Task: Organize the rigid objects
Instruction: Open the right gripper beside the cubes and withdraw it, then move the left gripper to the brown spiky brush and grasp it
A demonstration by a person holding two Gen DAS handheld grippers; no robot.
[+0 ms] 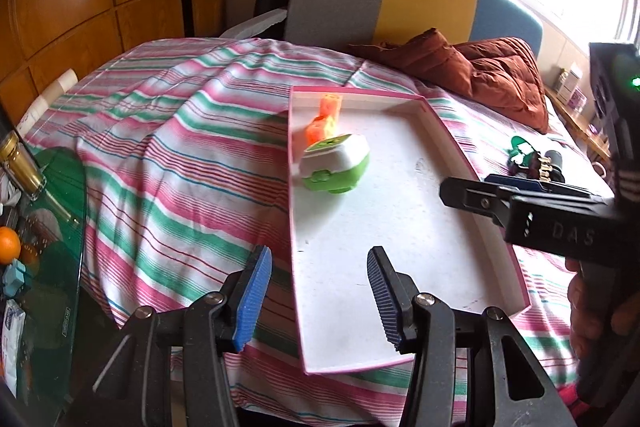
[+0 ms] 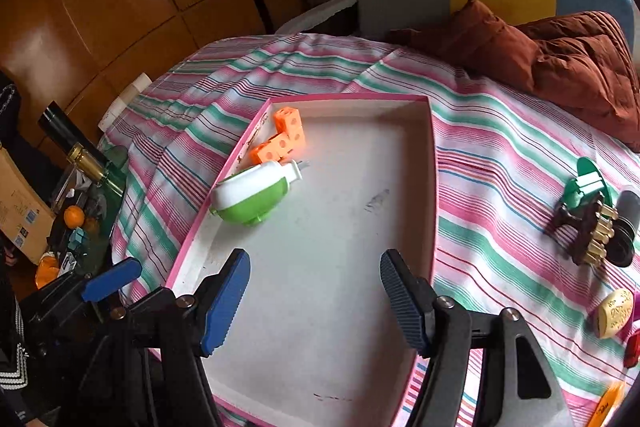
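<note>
A white tray with a pink rim point(image 1: 400, 227) point(image 2: 340, 247) lies on the striped bedspread. In its far left corner sit orange dice blocks point(image 1: 326, 119) point(image 2: 282, 141) and a green and white gadget point(image 1: 336, 163) point(image 2: 252, 195). My left gripper point(image 1: 318, 301) is open and empty over the tray's near left edge. My right gripper point(image 2: 314, 301) is open and empty above the tray's near part; it also shows in the left wrist view point(image 1: 520, 203) at the tray's right side. On the bedspread to the right lie a green piece point(image 2: 586, 185), a brown piece with brass pegs point(image 2: 592, 235) and a dark cylinder point(image 2: 626, 227).
A rust-brown quilted jacket point(image 2: 560, 63) lies at the far right of the bed. A yellow oval object point(image 2: 614, 313) lies near the right edge. A glass side table point(image 1: 52, 235) at left holds a bottle point(image 1: 22, 163) and oranges point(image 1: 8, 245). Wooden panelling stands behind.
</note>
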